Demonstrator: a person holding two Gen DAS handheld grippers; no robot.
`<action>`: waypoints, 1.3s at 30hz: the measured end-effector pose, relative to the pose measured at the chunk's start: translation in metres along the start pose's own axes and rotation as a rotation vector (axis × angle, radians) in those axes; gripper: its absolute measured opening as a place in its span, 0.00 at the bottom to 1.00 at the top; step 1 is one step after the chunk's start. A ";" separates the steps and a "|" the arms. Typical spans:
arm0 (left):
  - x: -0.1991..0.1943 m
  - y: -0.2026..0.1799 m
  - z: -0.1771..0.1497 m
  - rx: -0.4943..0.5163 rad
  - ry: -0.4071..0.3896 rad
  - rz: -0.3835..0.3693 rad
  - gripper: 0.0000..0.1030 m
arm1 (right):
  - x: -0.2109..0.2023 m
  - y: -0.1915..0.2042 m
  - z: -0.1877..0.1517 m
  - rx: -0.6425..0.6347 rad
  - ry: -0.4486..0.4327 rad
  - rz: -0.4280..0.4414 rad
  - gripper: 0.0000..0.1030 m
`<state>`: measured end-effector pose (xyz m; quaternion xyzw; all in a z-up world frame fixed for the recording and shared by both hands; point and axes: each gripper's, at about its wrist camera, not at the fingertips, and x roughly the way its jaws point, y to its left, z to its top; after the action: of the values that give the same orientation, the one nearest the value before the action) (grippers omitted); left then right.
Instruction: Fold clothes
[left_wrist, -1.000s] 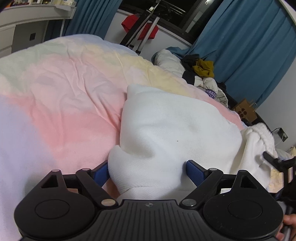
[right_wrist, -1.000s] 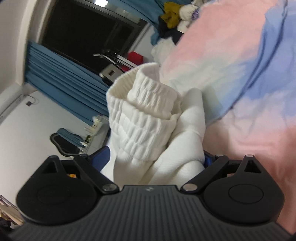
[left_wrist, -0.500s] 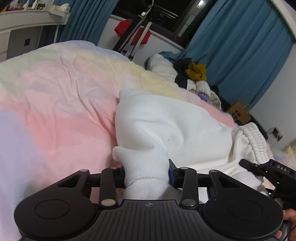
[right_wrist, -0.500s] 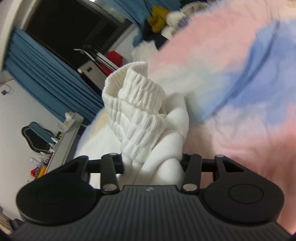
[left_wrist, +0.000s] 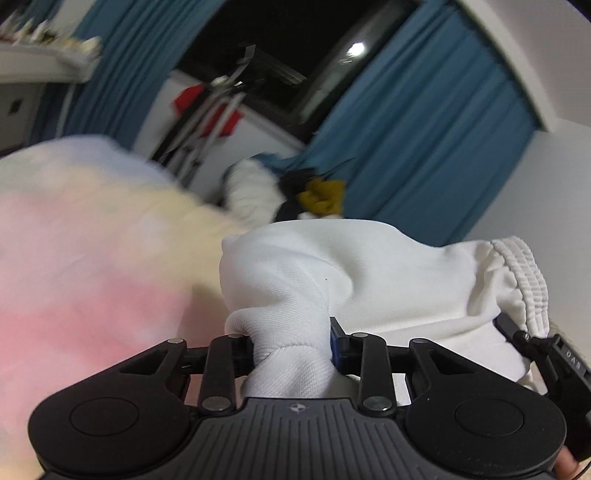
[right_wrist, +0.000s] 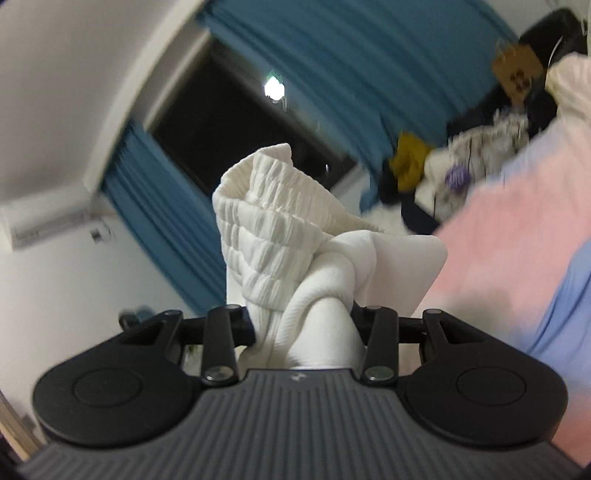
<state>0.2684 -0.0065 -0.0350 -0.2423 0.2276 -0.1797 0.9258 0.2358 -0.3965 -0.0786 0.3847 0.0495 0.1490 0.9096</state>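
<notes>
A white garment (left_wrist: 369, 273) with a ribbed elastic waistband (left_wrist: 524, 273) is lifted above the pastel pink, yellow and blue bed cover (left_wrist: 92, 258). My left gripper (left_wrist: 291, 343) is closing, its pads pressing a bunched fold of the white cloth. One of my right gripper's fingers (left_wrist: 517, 334) shows at the waistband end. In the right wrist view, my right gripper (right_wrist: 303, 325) is closing too, squeezing the twisted cloth just below the ribbed waistband (right_wrist: 266, 221), which stands up above the jaws. The bed cover (right_wrist: 517, 240) lies to the right.
A pile of mixed clothes (left_wrist: 317, 195) with a mustard piece lies at the bed's far end. Blue curtains (left_wrist: 424, 147) frame a dark window. A metal stand (left_wrist: 207, 118) with red cloth is by the wall. A cardboard box (right_wrist: 517, 70) sits beyond the pile.
Both grippers went from open around the white garment to shut on it. Both then rose and tipped upward, lifting the garment off the bed cover.
</notes>
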 end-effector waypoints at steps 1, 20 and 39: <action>0.012 -0.017 0.002 0.018 -0.006 -0.021 0.32 | -0.004 -0.008 0.012 0.010 -0.036 0.004 0.42; 0.328 -0.212 -0.151 0.390 0.295 -0.140 0.32 | -0.075 -0.285 0.045 0.351 -0.410 -0.378 0.42; 0.240 -0.198 -0.149 0.581 0.351 -0.104 0.58 | -0.084 -0.280 0.020 0.499 -0.234 -0.703 0.71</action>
<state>0.3484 -0.3296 -0.1258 0.0548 0.3104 -0.3229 0.8924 0.2251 -0.6210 -0.2671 0.5663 0.1087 -0.2303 0.7839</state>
